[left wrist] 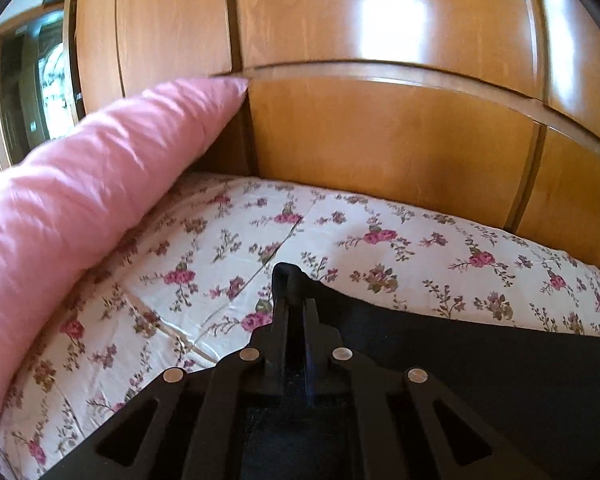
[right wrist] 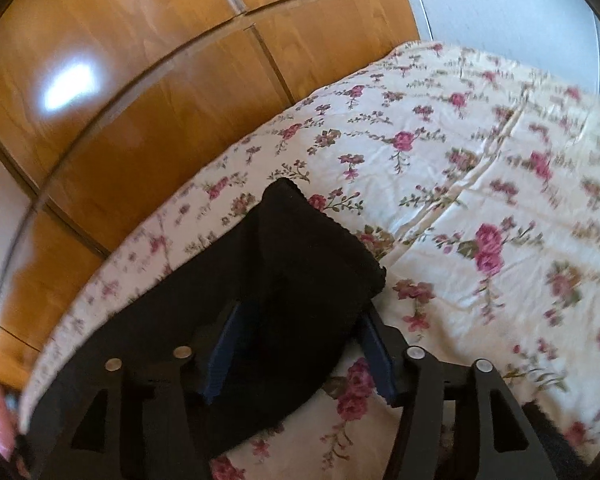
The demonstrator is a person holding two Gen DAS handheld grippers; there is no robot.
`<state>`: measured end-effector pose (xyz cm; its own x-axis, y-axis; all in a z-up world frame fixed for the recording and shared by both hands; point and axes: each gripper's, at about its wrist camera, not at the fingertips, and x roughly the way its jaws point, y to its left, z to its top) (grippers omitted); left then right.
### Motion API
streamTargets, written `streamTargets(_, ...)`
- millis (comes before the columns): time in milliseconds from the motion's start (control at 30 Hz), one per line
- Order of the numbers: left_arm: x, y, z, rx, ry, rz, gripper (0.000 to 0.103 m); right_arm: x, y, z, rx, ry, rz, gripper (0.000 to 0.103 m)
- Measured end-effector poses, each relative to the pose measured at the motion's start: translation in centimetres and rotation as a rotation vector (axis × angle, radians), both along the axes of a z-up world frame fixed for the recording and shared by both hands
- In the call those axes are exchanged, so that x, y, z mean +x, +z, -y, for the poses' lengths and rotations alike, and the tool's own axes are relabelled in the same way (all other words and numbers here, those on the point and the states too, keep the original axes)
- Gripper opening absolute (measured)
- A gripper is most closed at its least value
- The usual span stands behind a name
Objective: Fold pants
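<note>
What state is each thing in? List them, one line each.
Left gripper: shut on pants, pinching an edge.
Right gripper: open, pants between its fingers.
Pants: black, partly lifted off the bed.
Bed: covered by a floral spread, lightly creased.
Pillow: pink, leaning against the wardrobe.
Wardrobe: doors closed.

Floral bed (left wrist: 380,224) under black pants (right wrist: 312,248), pink pillow (left wrist: 80,184)

Left tool (left wrist: 296,312) pinched tight on fabric; right tool (right wrist: 300,344) spread wide apart.
</note>
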<state>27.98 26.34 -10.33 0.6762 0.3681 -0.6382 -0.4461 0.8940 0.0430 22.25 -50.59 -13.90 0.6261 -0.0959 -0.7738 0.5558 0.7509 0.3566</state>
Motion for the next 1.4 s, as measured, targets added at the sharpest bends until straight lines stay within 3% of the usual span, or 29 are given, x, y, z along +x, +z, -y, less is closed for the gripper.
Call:
streamTargets(100, 0.1, -0.4, -0.4, -0.024, 0.002, -0.011, 0.006, -0.4, 0.9, 0.5, -0.089, -0.057, -0.045, 0.062)
streamTargets(200, 0.2, -0.7, -0.5, -0.029, -0.004, -0.022, 0.006, -0.1, 2.1, 2.3, -0.111, -0.081, -0.025, 0.063)
streamTargets(300, 0.4, -1.1, -0.8, -0.037, -0.004, -0.035, 0.006, 1.9, 3.4, 3.2, -0.135, -0.026, -0.026, 0.063)
streamTargets(433, 0.4, -1.2, -0.9, -0.044, 0.000, -0.043, 0.006, 6.2, 3.3, 3.2, -0.123, 0.088, -0.094, 0.062)
streamTargets(567, 0.6, -1.6, -1.4, -0.069, 0.003, -0.053, 0.007, 9.1, 1.3, 3.4, -0.112, 0.104, -0.185, 0.049)
streamTargets(700, 0.6, -2.1, -2.5, -0.139, 0.007, -0.052, 0.008, 9.6, -0.3, 3.3, -0.124, 0.089, -0.161, 0.041)
streamTargets(833, 0.5, -2.3, -3.7, -0.227, 0.000, -0.028, 0.010, 9.7, -0.5, 1.6, -0.233, 0.106, -0.170, 0.040)
streamTargets(1167, 0.7, -2.2, -6.2, -0.398, -0.007, 0.005, 0.021, 9.9, -0.7, 1.1, -0.287, 0.091, -0.158, 0.039)
streamTargets(1400, 1.9, -2.2, -4.7, -0.257, -0.005, -0.039, 0.022, 10.0, -0.8, 1.1, -0.295, 0.087, -0.152, 0.039)
